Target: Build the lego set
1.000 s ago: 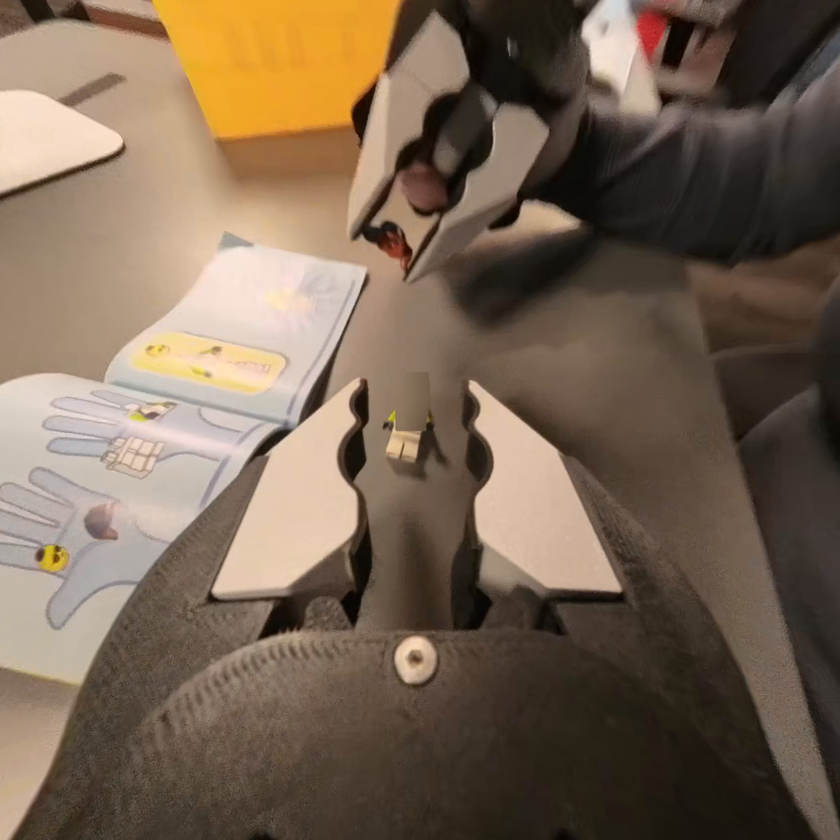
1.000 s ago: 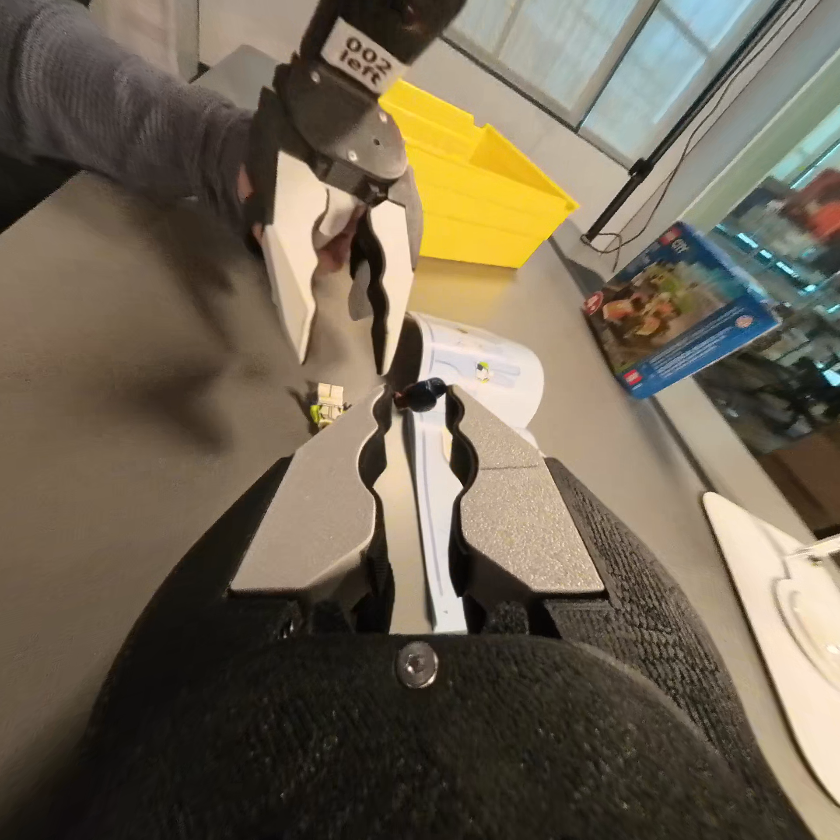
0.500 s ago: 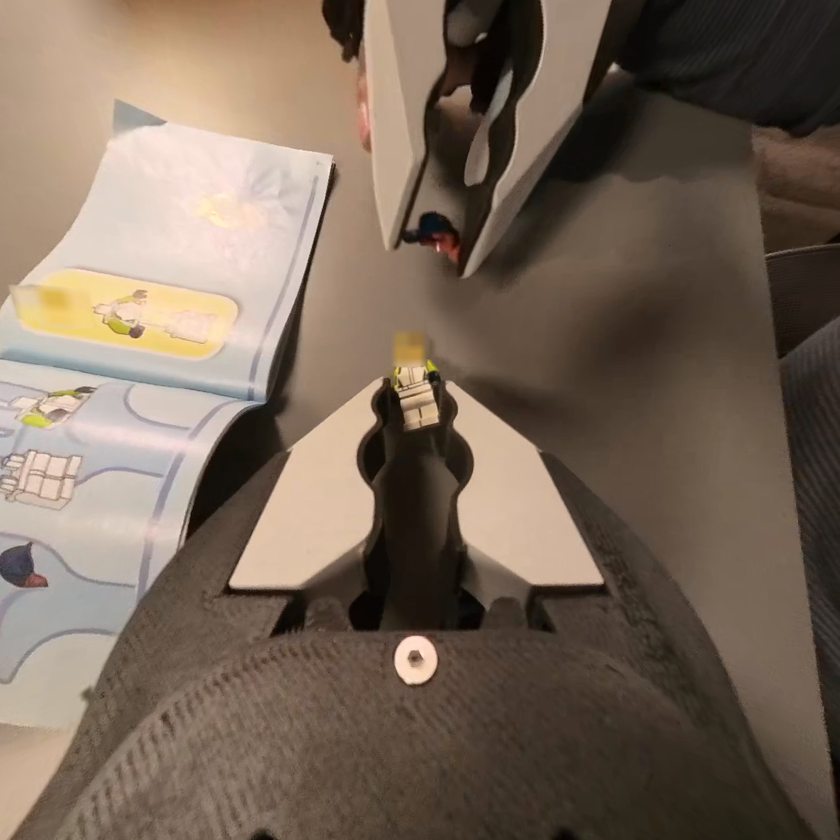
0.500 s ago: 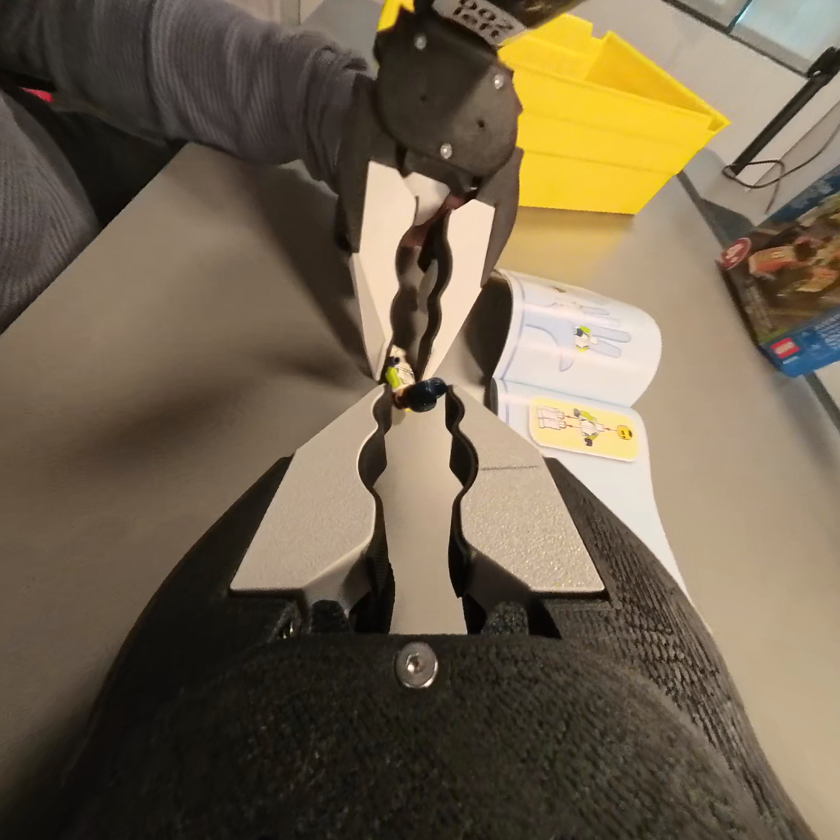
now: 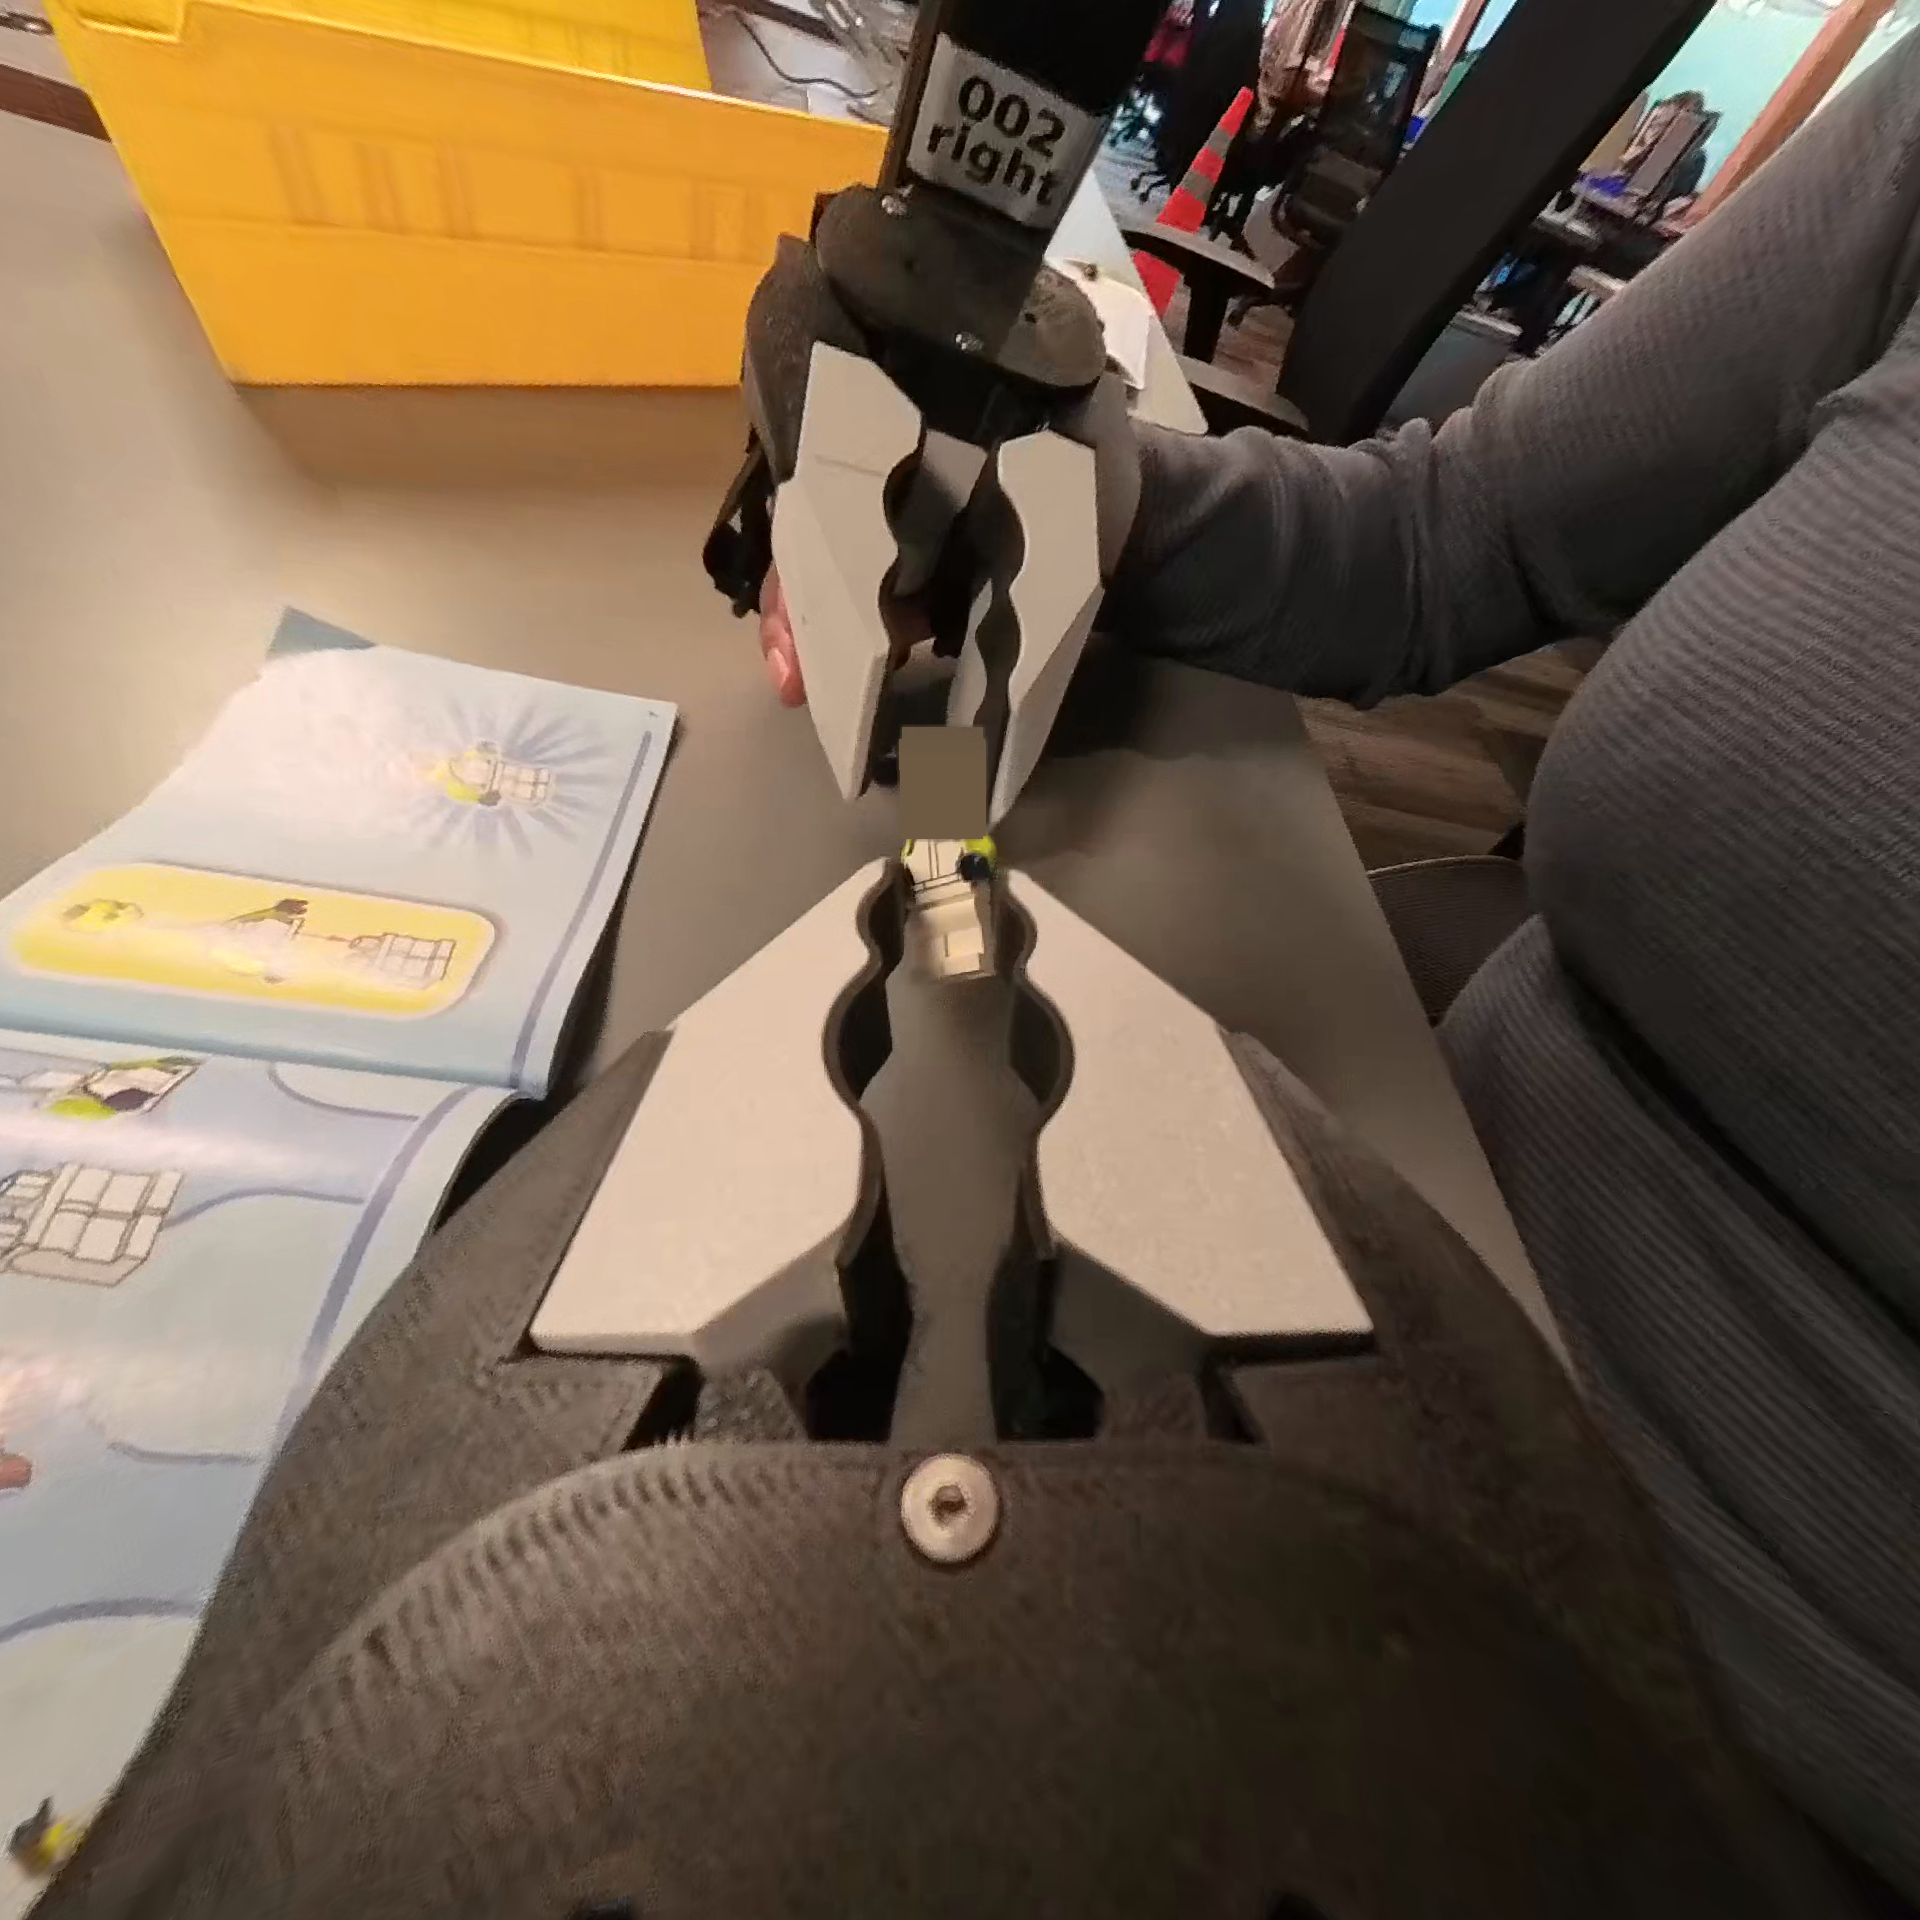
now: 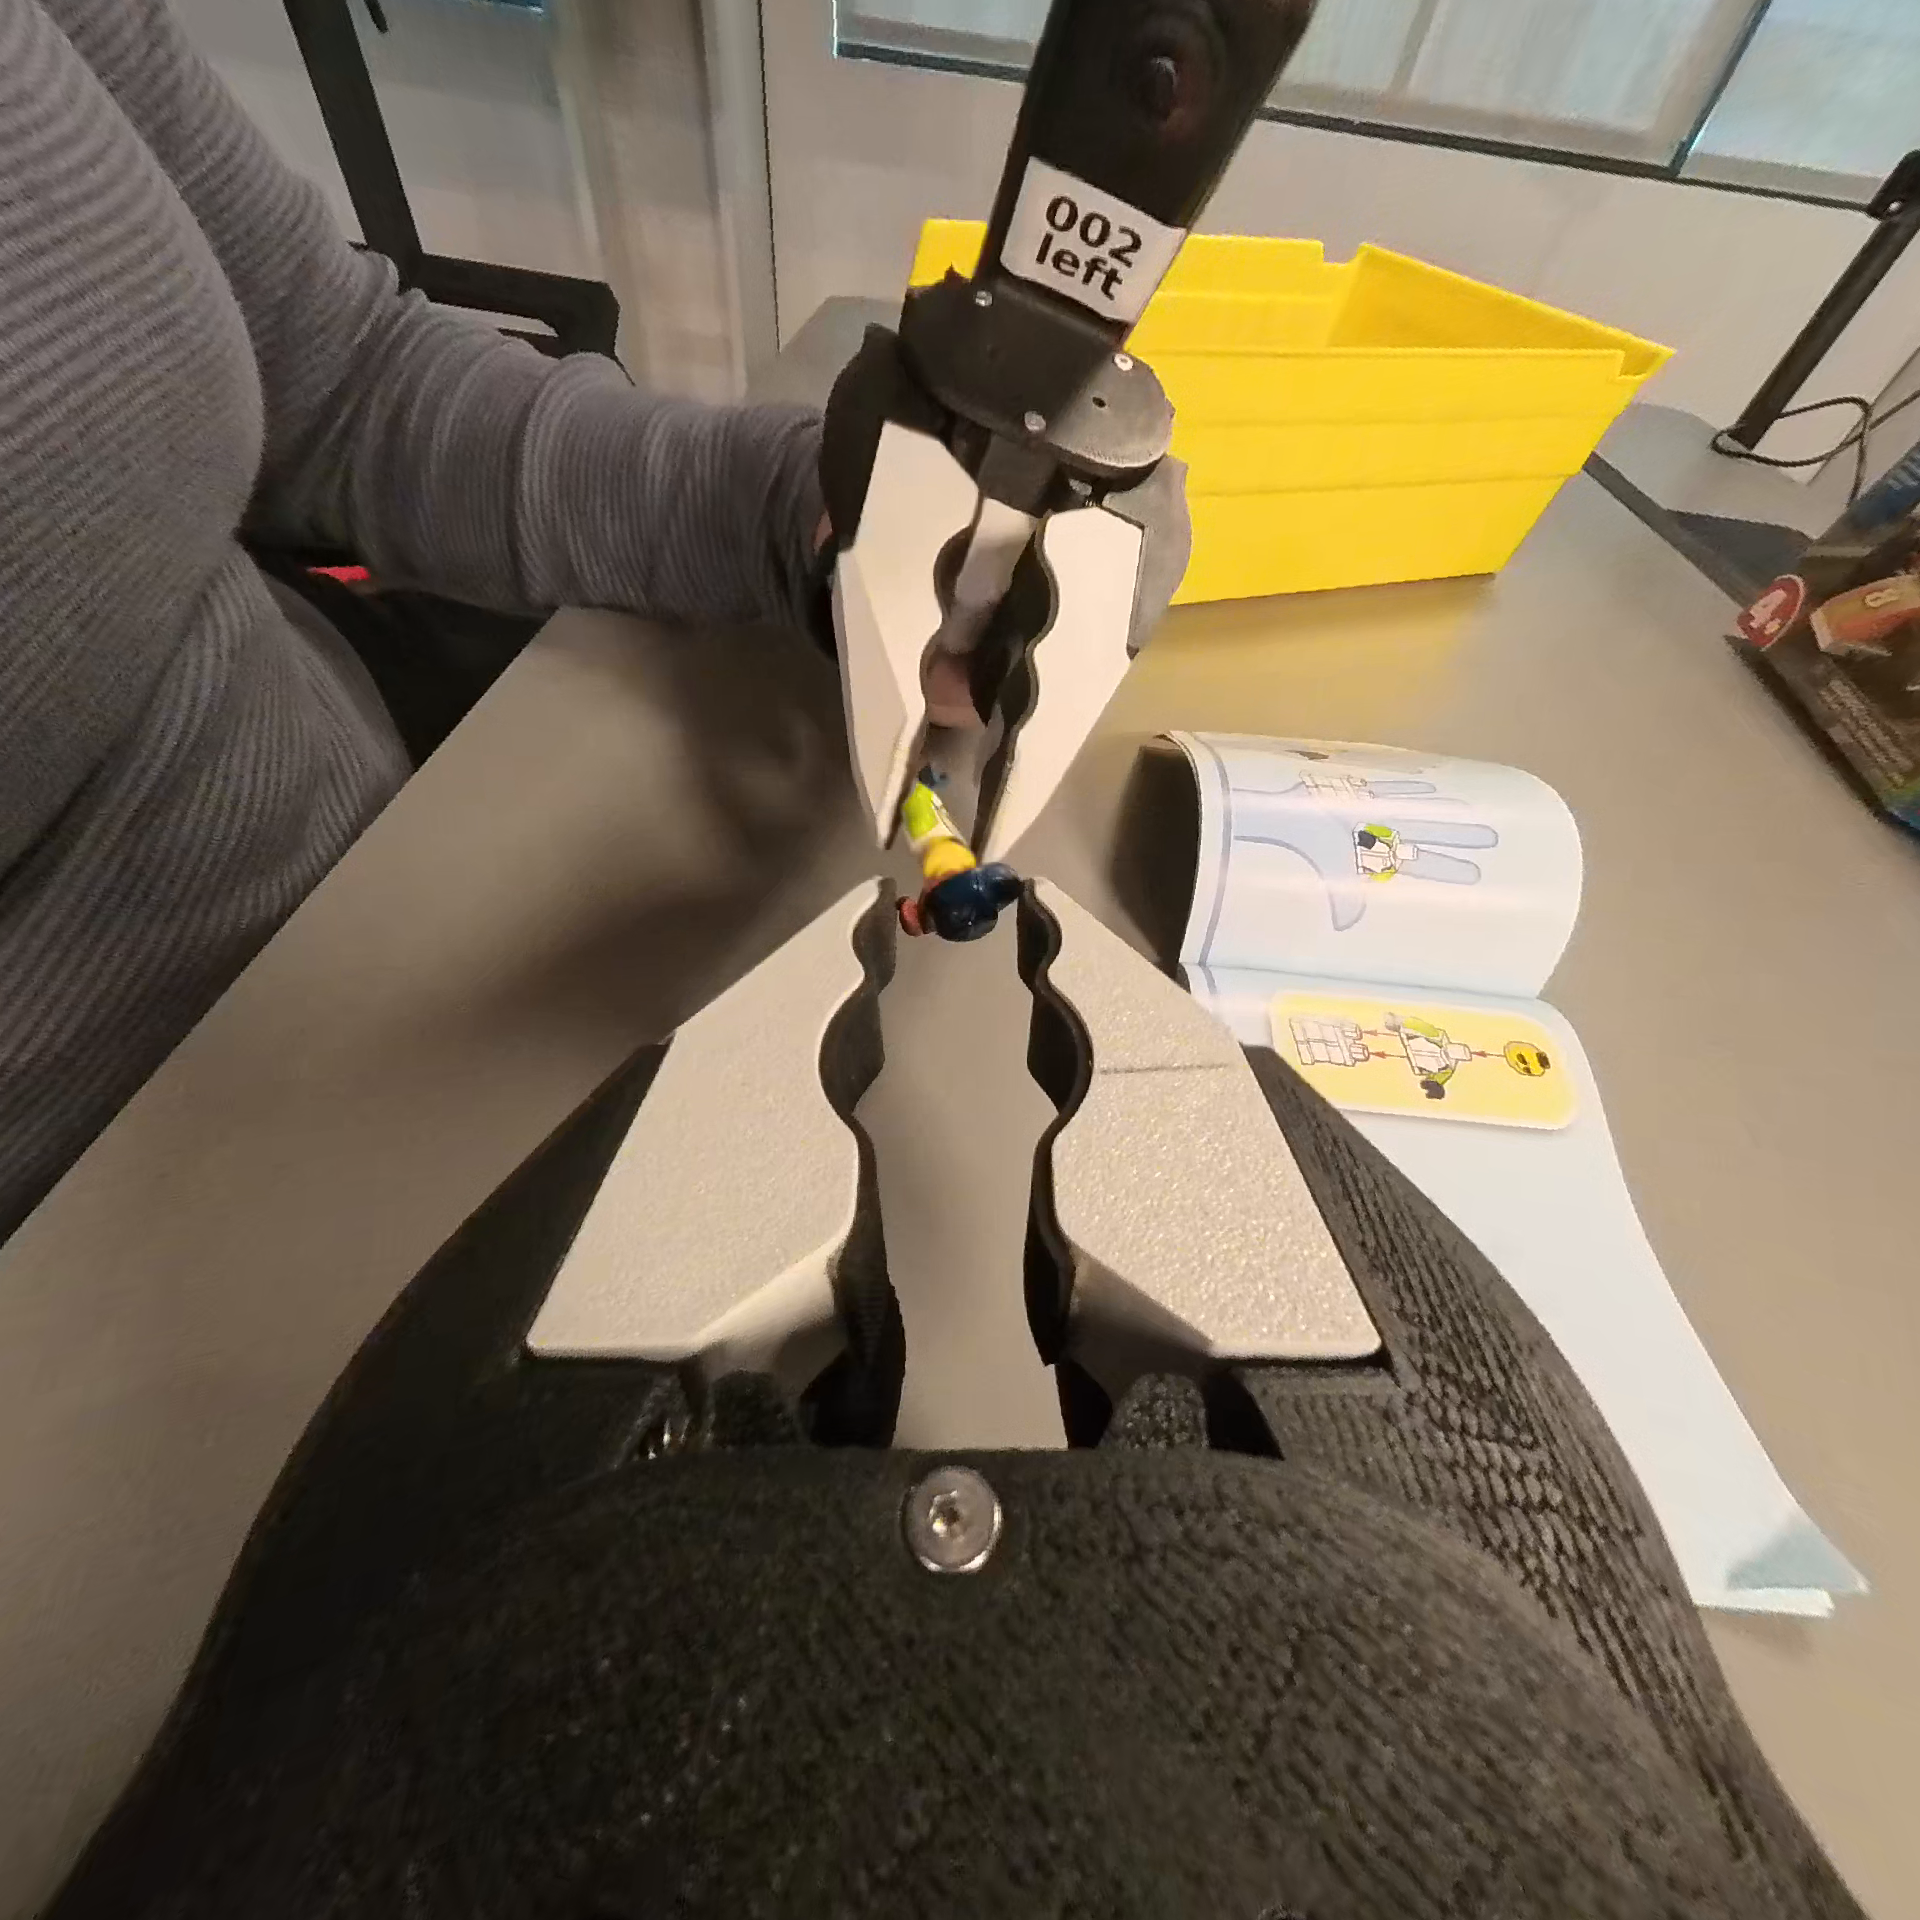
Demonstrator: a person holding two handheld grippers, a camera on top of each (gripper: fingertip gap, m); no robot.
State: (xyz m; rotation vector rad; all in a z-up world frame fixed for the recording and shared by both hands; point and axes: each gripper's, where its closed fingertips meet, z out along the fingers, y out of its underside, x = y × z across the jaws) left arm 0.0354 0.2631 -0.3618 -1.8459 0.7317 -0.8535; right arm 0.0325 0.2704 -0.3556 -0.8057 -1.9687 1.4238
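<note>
Minifigure pinched at legs between left gripper tips, held above table. Dark blue hairpiece clamped in right gripper tips, touching figure's head end. Both parts tiny, light, hard, slick plastic; likely to twist or pop free, so grip flat sides. Instruction booklet lies left; yellow bin far left.

White printed labels sit on each hand-held gripper; the box bears print.
</note>
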